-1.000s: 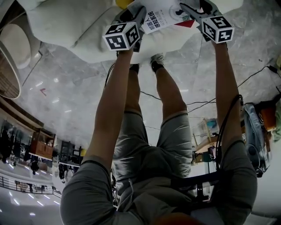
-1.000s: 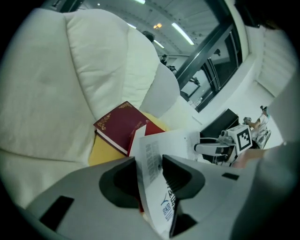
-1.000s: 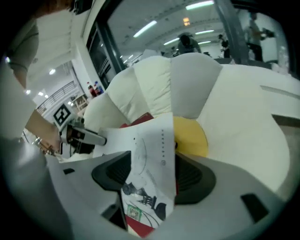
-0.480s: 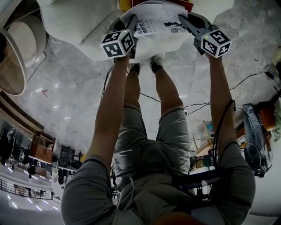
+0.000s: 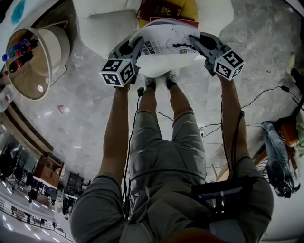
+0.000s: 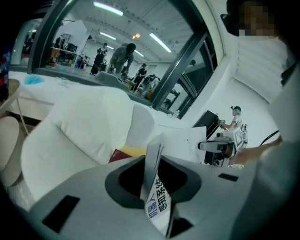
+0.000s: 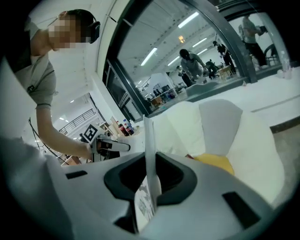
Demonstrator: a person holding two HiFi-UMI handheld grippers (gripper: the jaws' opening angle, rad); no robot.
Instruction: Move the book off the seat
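A thin white book [image 5: 164, 40] with printed covers hangs in the air above the white armchair's seat [image 5: 156, 66], held by both side edges. My left gripper [image 5: 136, 46] is shut on its left edge; those jaws have just been closing with the book between them. My right gripper [image 5: 194, 42] is shut on its right edge, its jaws also having just closed on the book. In the left gripper view the book's edge [image 6: 154, 185] stands upright between the jaws. The right gripper view shows the other edge [image 7: 149, 150] pinched the same way.
On the chair behind the book lie a yellow cushion [image 5: 189, 8] and a dark red thing [image 5: 159, 9]. A round side table [image 5: 33, 66] with bottles stands at the left. Cables [image 5: 209, 126] and a bag [image 5: 278, 161] lie on the marble floor at the right.
Both grippers have risen with the book, which has come up off the seat. The right jaws have closed on its edge. The chair's cushions now show behind it.
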